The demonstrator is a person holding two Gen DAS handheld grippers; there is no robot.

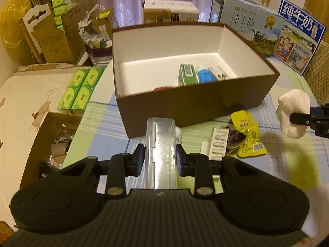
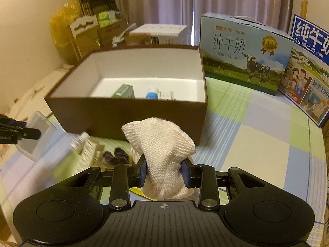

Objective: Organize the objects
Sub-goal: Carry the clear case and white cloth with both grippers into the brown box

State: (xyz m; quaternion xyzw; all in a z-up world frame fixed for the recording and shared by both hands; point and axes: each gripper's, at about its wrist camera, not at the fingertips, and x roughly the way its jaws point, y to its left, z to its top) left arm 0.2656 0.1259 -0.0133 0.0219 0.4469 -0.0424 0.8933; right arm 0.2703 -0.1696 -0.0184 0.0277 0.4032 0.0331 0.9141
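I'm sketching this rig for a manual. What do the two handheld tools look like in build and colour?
Both look alike: the left tool and the right tool are matte black, with a ribbed base flanked by two rounded lobes, each with a circular recess. Black linkage bars with silver pivot pins carry the fingers, which end in blue pads. A small crosshair mark sits at the centre of the base. No cables or sleeves show.

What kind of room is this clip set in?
Most likely a lived-in home room, perhaps a dining or storage corner. A table with a checked cloth holds a brown box, retail milk cartons stand behind, curtains hang at the back, and tissue packs are stacked nearby.
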